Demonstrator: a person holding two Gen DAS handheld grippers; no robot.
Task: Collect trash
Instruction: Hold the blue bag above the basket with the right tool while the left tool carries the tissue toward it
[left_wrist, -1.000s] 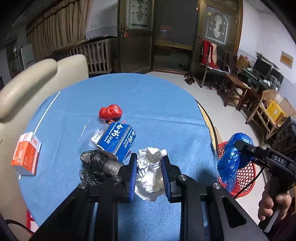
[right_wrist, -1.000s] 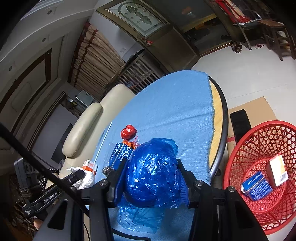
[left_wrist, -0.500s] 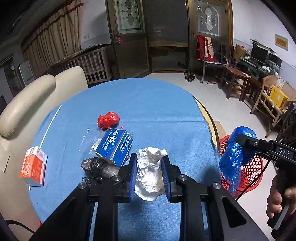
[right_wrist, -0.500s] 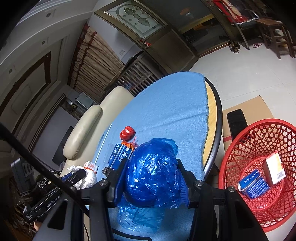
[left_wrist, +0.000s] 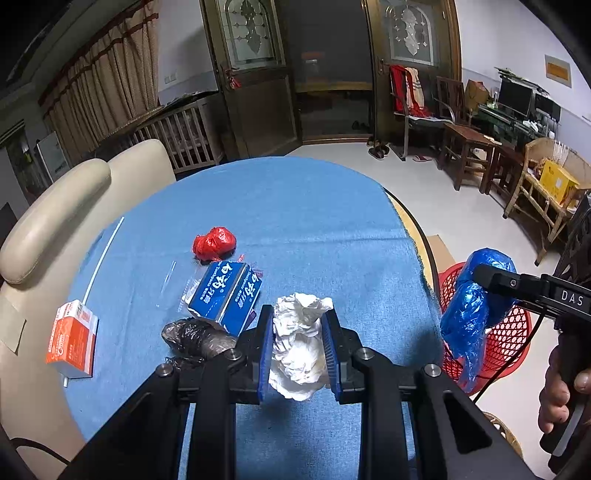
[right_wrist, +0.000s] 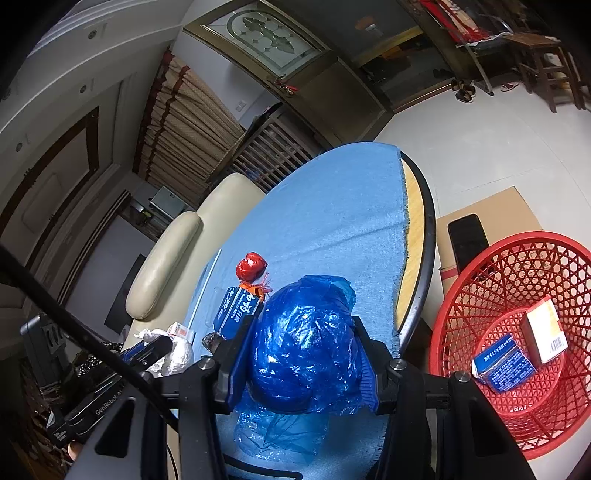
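Since a second ago the left tool (left_wrist: 297, 345) has been rolling and sliding a little over the desk (left_wrist: 303, 221), so the room behind is sitting squarer in its view, while the right tool (right_wrist: 303, 360) is staying put.

The left tool is clamping a crumpled white paper wad (left_wrist: 301, 345) between its blue pads, jaws drawn narrow, the wad lifted just above the blue cloth. The right tool is gripping a bunched blue plastic bag (right_wrist: 304, 345), jaws partly spread around its bulk, with a loose tail of film hanging below. From the left wrist view that bag (left_wrist: 474, 312) is hanging past the desk's edge, in front of the red mesh basket (left_wrist: 511, 338) on the floor.

Still lying on the desk are a red plastic ball (left_wrist: 214, 243), a blue toothpaste box (left_wrist: 225, 291) just beside it, a black plastic bag (left_wrist: 197, 338) touching the box's near corner, and an orange-and-white carton (left_wrist: 72, 339) well apart at the left edge, near a thin white straw (left_wrist: 103, 254).

In the basket (right_wrist: 480, 288) a small blue box (right_wrist: 502, 362) and a white-and-orange box (right_wrist: 545, 332) are resting side by side.
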